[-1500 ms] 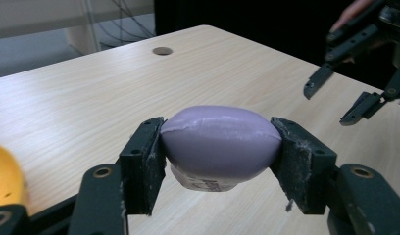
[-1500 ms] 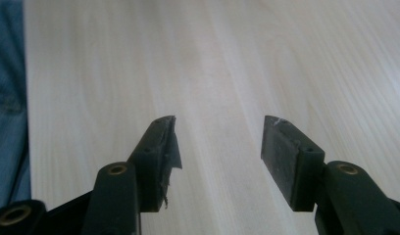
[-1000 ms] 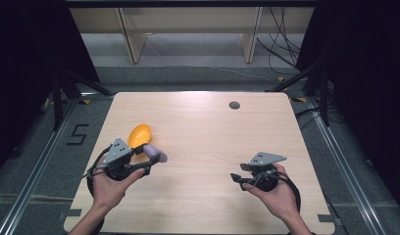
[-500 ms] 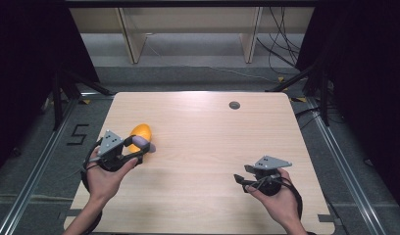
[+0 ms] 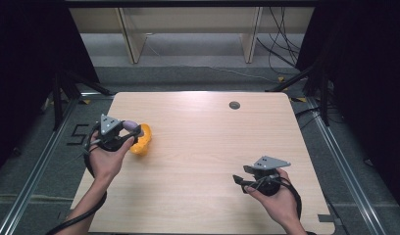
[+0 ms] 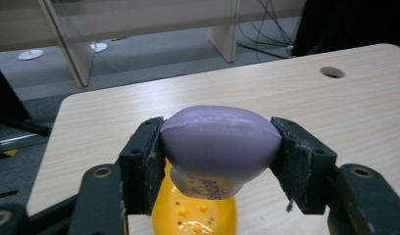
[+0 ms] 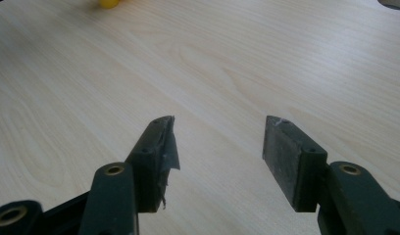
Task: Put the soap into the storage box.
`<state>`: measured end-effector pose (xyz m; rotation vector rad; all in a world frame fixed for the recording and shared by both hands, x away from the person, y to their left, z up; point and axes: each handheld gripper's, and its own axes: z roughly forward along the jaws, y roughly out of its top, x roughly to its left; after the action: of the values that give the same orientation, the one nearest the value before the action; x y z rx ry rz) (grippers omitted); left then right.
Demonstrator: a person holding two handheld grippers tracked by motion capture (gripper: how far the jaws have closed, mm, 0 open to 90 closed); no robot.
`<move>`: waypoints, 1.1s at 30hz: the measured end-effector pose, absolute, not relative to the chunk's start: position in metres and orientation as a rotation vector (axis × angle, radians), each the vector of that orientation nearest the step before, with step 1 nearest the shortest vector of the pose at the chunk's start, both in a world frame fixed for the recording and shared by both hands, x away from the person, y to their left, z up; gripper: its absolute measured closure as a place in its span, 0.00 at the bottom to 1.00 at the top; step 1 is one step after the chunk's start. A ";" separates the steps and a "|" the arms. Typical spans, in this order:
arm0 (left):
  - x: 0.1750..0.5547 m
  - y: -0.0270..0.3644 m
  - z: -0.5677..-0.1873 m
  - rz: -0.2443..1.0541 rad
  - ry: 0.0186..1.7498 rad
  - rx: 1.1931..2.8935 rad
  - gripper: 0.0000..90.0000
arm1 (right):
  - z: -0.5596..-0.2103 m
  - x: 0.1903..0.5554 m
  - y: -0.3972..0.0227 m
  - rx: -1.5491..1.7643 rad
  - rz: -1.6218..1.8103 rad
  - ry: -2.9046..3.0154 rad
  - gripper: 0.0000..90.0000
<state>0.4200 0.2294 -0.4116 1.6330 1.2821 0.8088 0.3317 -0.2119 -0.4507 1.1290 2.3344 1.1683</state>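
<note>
My left gripper (image 5: 132, 128) is shut on a lilac, rounded object (image 6: 220, 144), squeezed between both black pads (image 6: 146, 161). It hangs just over a yellow bowl-like piece (image 5: 141, 139) on the left of the wooden table (image 5: 203, 161); that yellow piece (image 6: 195, 215) has small holes and lies right beneath the lilac object. My right gripper (image 5: 239, 177) sits low at the front right of the table, open, with only bare wood between its fingertips (image 7: 217, 147).
A round hole (image 5: 234, 105) is cut in the table near its far edge. Black frame legs and cables stand on the grey floor beyond. Pale shelf uprights (image 5: 129, 39) rise behind the table.
My left gripper has carried the lilac object away from me and to the left, over the yellow piece, which has shifted with it. The right gripper has slid slightly nearer to me.
</note>
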 end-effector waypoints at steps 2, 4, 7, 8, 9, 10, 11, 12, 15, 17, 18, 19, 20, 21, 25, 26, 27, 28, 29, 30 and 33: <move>0.427 0.230 -0.414 0.817 1.304 1.633 0.44 | -0.450 0.331 -0.211 1.147 1.168 2.346 0.51; 0.433 0.230 -0.417 0.828 1.328 1.629 0.44 | -0.451 0.332 -0.211 1.129 1.161 2.348 0.51; 0.443 0.230 -0.421 0.843 1.351 1.623 0.44 | -0.451 0.331 -0.210 1.136 1.173 2.345 0.51; 0.446 0.229 -0.423 0.855 1.358 1.627 0.44 | -0.451 0.332 -0.211 1.110 1.168 2.345 0.51; 0.448 0.228 -0.424 0.864 1.363 1.627 0.44 | -0.451 0.332 -0.211 1.116 1.171 2.348 0.51; 0.451 0.227 -0.426 0.866 1.365 1.625 0.44 | -0.451 0.332 -0.210 1.116 1.174 2.356 0.51; 0.452 0.225 -0.427 0.870 1.369 1.624 0.44 | -0.451 0.332 -0.210 1.118 1.175 2.354 0.51; 0.454 0.223 -0.429 0.873 1.372 1.626 0.44 | -0.451 0.332 -0.210 1.112 1.175 2.355 0.51; 0.458 0.219 -0.436 0.907 1.383 1.631 0.44 | -0.451 0.332 -0.210 1.115 1.176 2.356 0.51; 0.460 0.219 -0.440 0.920 1.397 1.631 0.44 | -0.451 0.331 -0.210 1.111 1.163 2.365 0.51; 0.460 0.219 -0.441 0.918 1.405 1.626 0.44 | -0.451 0.331 -0.211 1.104 1.160 2.358 0.51; 0.461 0.219 -0.443 0.915 1.410 1.619 0.44 | -0.451 0.331 -0.210 1.097 1.167 2.362 0.51; 0.461 0.218 -0.443 0.909 1.414 1.620 0.44 | -0.451 0.331 -0.210 1.097 1.167 2.364 0.50; 0.461 0.217 -0.444 0.911 1.411 1.619 0.44 | -0.451 0.331 -0.210 1.105 1.168 2.366 0.50; 0.463 0.212 -0.444 0.920 1.406 1.616 0.44 | -0.451 0.331 -0.209 1.106 1.165 2.365 0.50; 0.463 0.211 -0.444 0.924 1.409 1.616 0.44 | -0.452 0.331 -0.208 1.107 1.171 2.360 0.50; 0.464 0.211 -0.444 0.925 1.409 1.616 0.44 | -0.451 0.331 -0.209 1.108 1.171 2.368 0.50; 0.464 0.210 -0.445 0.919 1.414 1.613 0.44 | -0.451 0.330 -0.209 1.113 1.167 2.372 0.50; 0.464 0.210 -0.446 0.920 1.413 1.613 0.44 | -0.451 0.330 -0.208 1.118 1.164 2.372 0.50; 0.464 0.210 -0.447 0.919 1.413 1.619 0.44 | -0.450 0.329 -0.208 1.121 1.167 2.375 0.50; 0.463 0.209 -0.450 0.920 1.415 1.615 0.44 | -0.451 0.329 -0.208 1.126 1.168 2.378 0.50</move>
<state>0.4628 0.2088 -0.4495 1.6147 1.4153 0.9197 0.3291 -0.2076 -0.4507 1.1260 2.3780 1.1677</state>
